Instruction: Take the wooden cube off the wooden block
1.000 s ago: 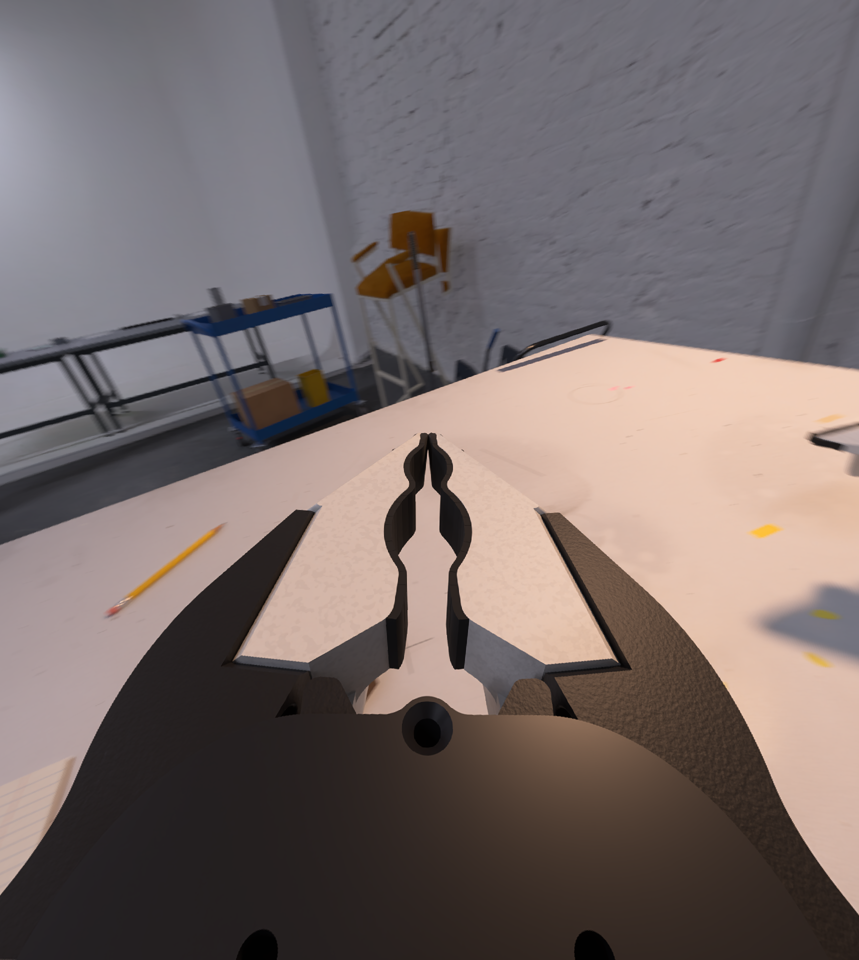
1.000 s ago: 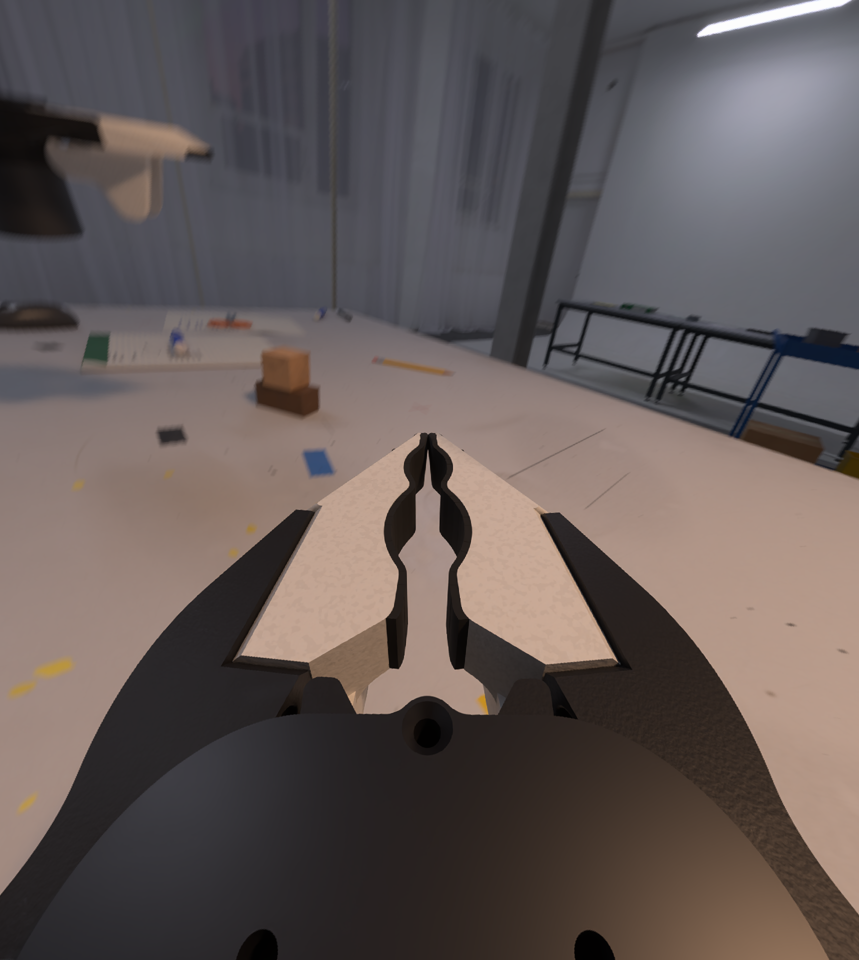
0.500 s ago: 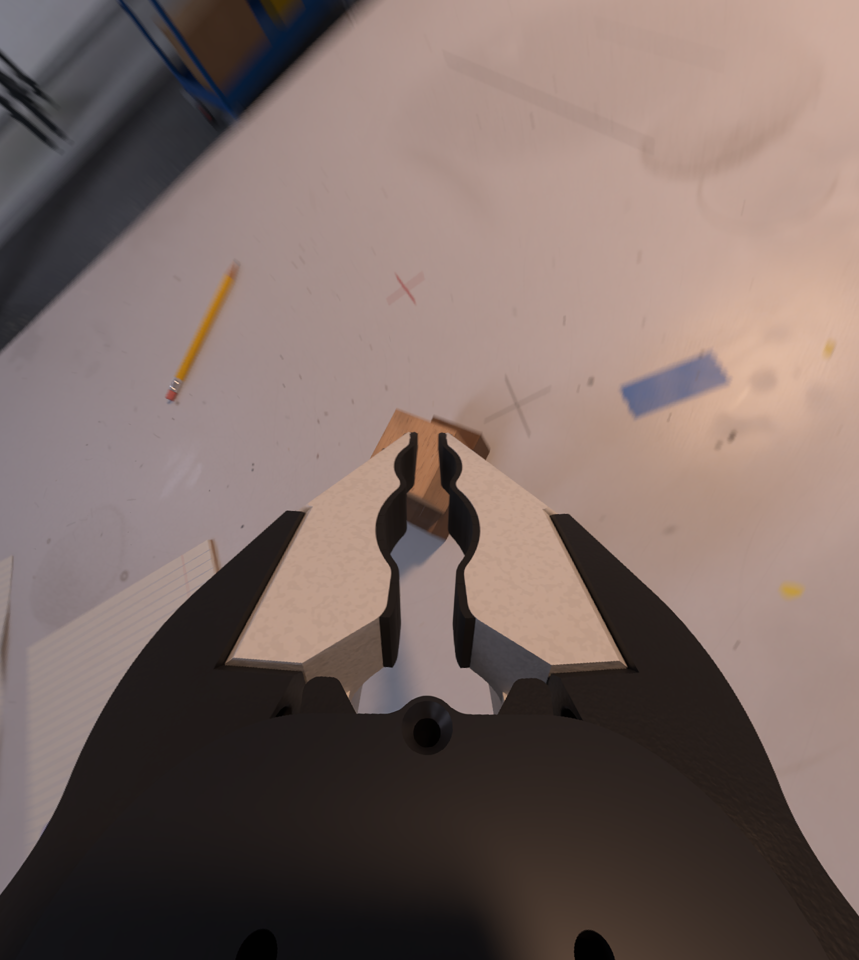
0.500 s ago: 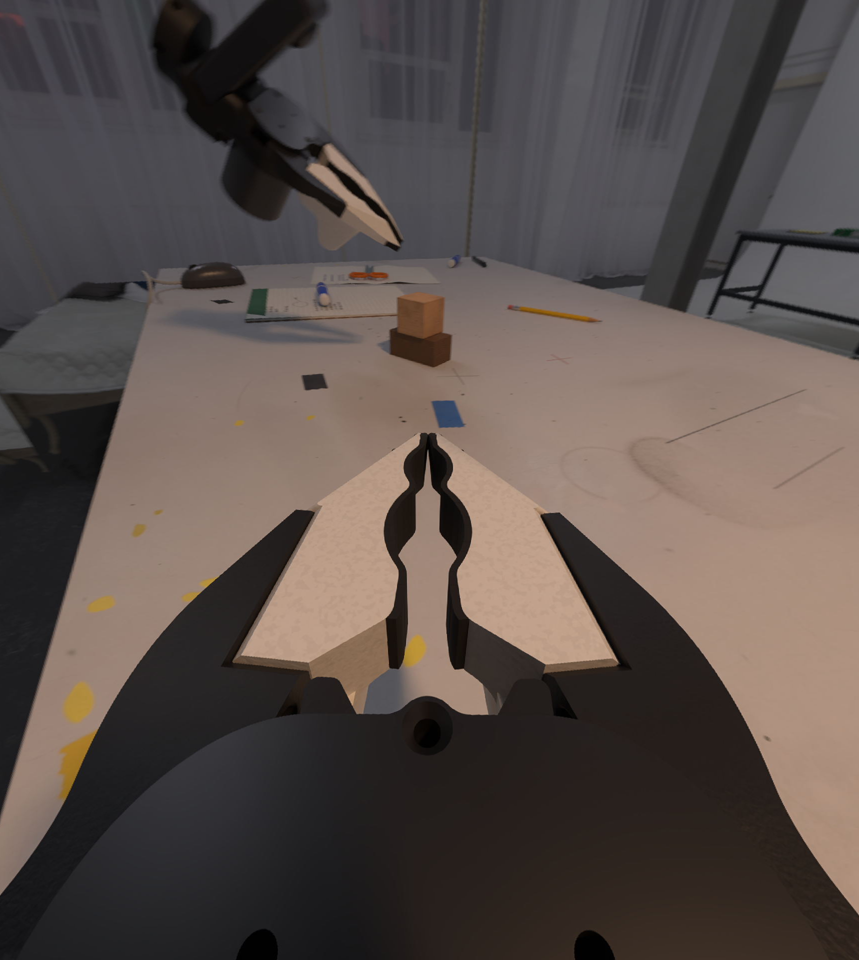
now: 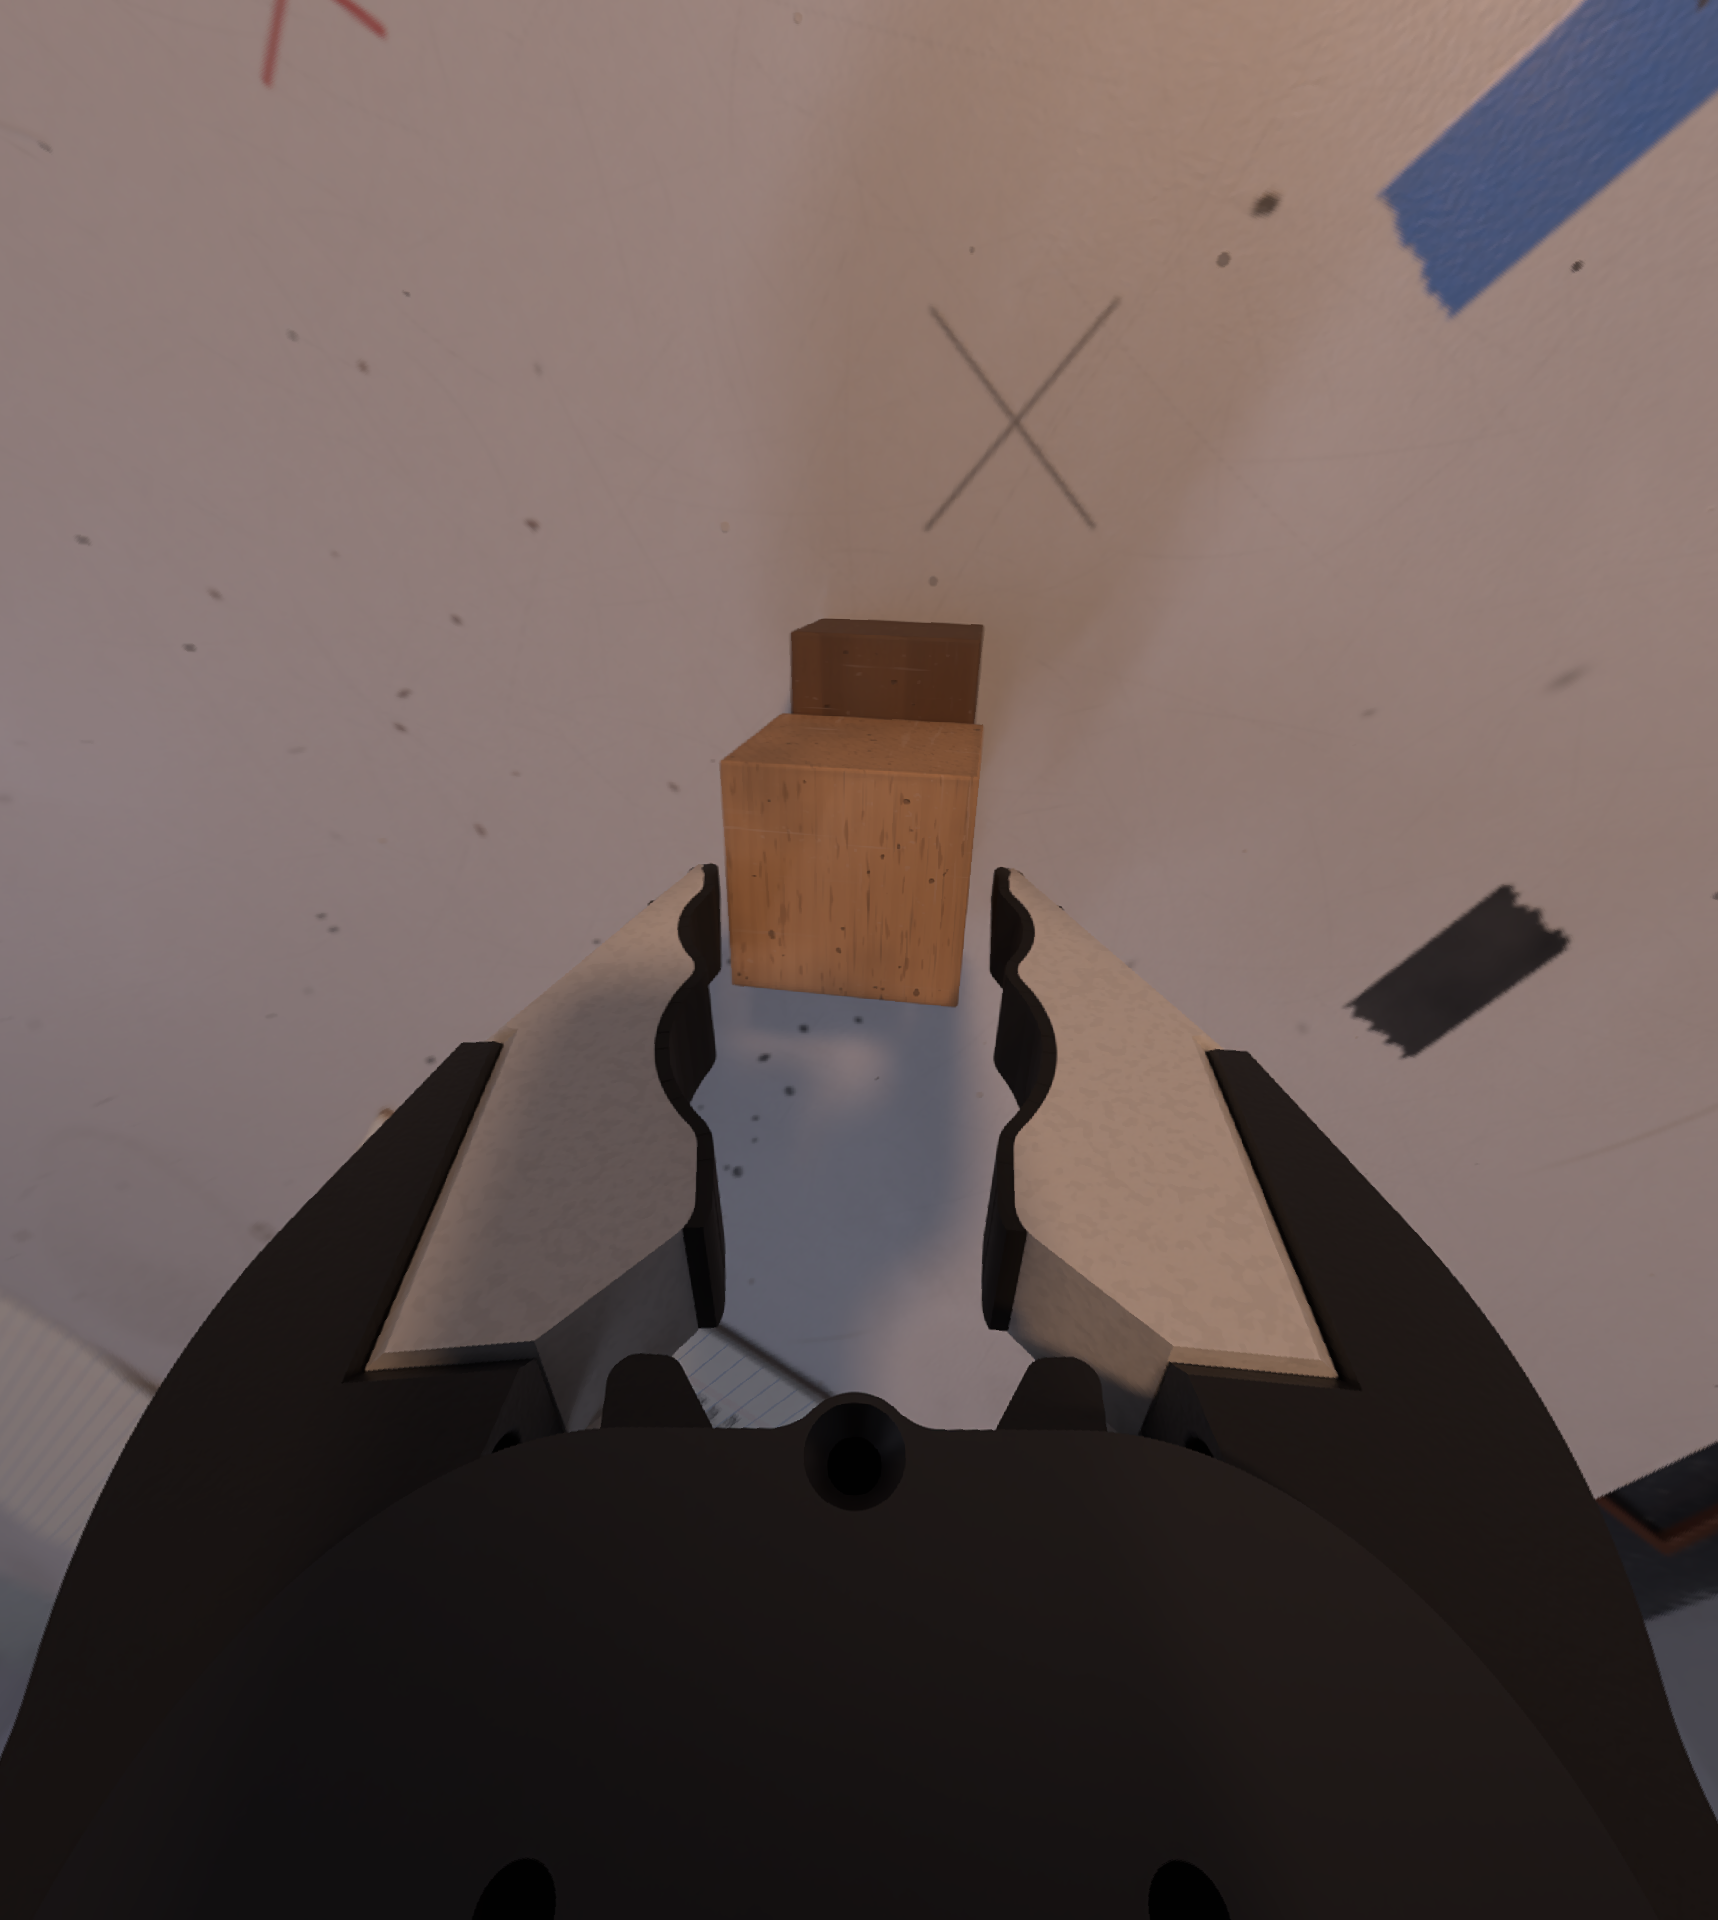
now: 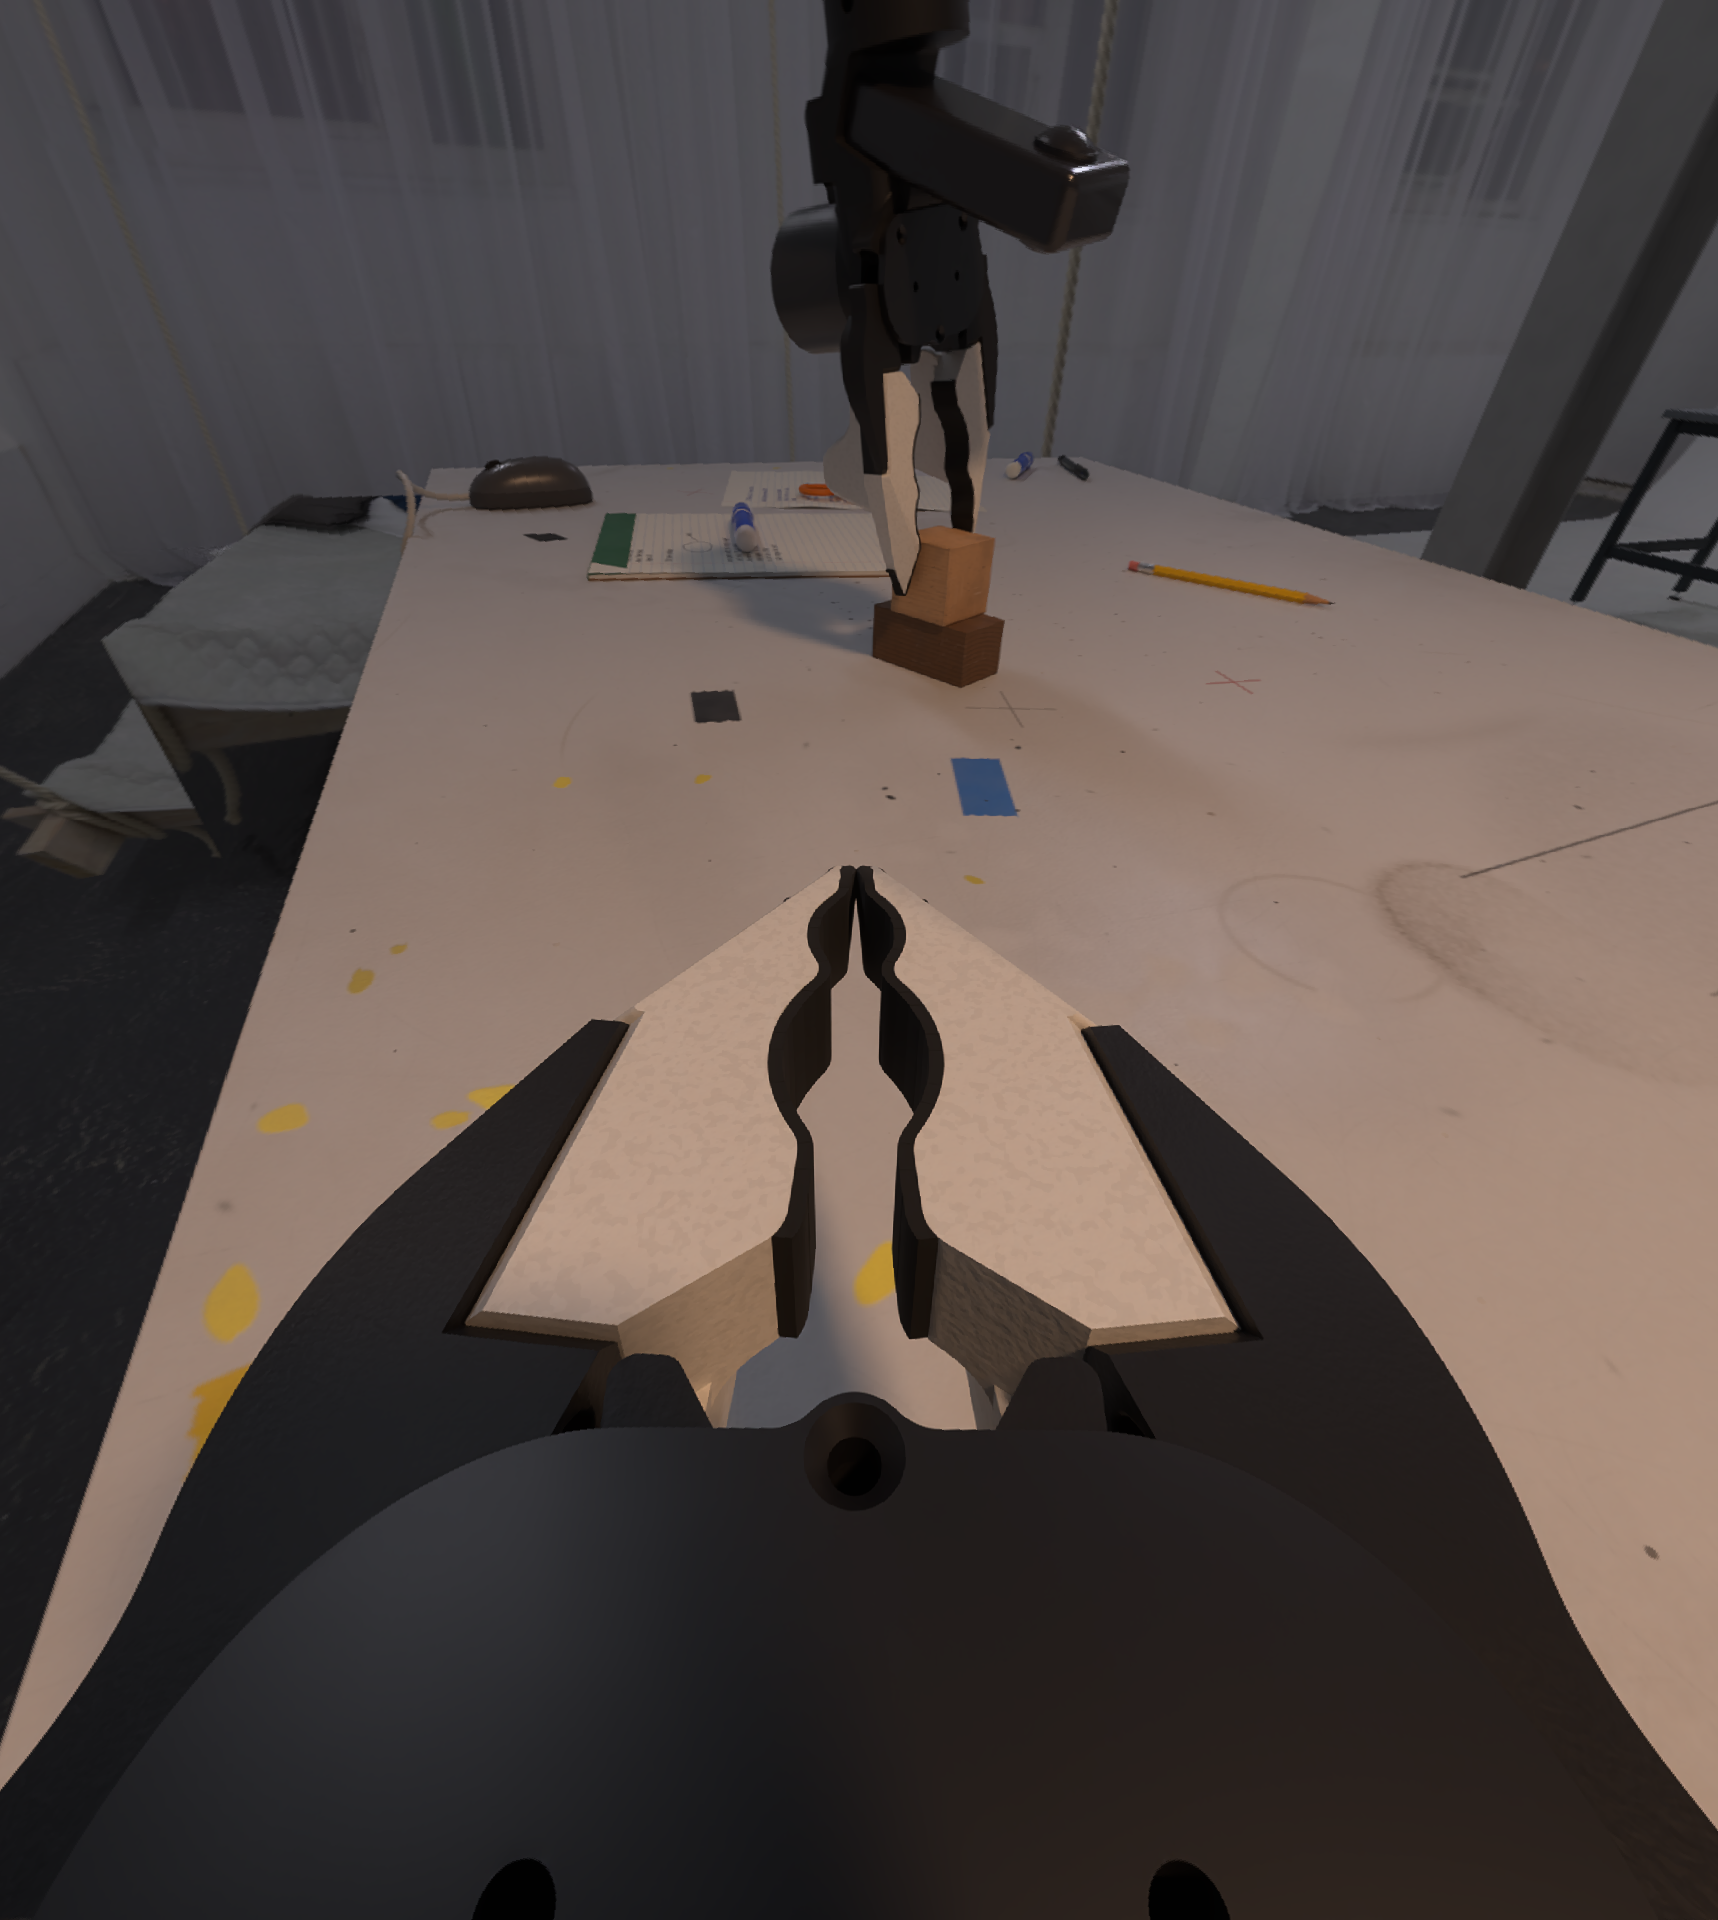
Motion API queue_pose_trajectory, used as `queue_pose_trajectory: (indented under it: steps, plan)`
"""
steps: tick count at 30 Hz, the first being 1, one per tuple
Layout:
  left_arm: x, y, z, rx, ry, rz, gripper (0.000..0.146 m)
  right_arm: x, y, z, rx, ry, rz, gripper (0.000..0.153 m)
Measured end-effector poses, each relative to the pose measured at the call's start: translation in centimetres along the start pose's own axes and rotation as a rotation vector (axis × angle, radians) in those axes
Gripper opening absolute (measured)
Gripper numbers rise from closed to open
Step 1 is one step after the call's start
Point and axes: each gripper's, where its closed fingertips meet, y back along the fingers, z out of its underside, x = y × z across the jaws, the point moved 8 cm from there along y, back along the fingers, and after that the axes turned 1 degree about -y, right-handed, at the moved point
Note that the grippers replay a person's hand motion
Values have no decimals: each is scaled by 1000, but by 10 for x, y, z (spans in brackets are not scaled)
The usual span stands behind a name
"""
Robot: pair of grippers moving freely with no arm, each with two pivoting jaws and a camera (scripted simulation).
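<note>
One wooden cube (image 5: 850, 862) sits on one darker wooden block (image 5: 886, 668) on the pale surface (image 5: 315, 416). The left hand-held gripper (image 5: 853, 914) points down over the cube, its fingers spread wide on either side of it and gripping nothing. The right hand-held gripper (image 6: 855, 878) hangs well apart, fingertips together and empty. Around the stack lie one blue tape strip (image 6: 983, 787), one black strip (image 6: 715, 707), one yellow pencil (image 6: 1229, 583) and one notepad (image 6: 730, 545).

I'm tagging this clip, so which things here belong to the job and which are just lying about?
Job:
cube, standing on the block
block
left gripper, open, fingers either side of the cube

Lying about:
pencil
notepad
marker
blue tape
black tape
right gripper, shut, idle
</note>
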Motion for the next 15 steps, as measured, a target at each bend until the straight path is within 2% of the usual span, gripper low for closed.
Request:
queue_pose_trajectory:
  steps: [2,4,6,9,12,15]
  plan:
    - [2,8,-4,-8,-15,-63,45,1,1,-1,7,3,18,0]
    - [5,28,-7,76,7,-137,45,3,3,-2,22,4,37,0]
    - [13,57,-10,248,42,-222,45,4,5,-4,38,3,44,0]
    - [46,99,-15,606,95,-285,45,5,8,-9,80,-10,50,0]
    - [103,117,-24,999,134,-129,45,3,9,-16,114,26,69,0]
    - [163,105,-41,1287,172,183,45,-5,9,-30,126,166,114,0]
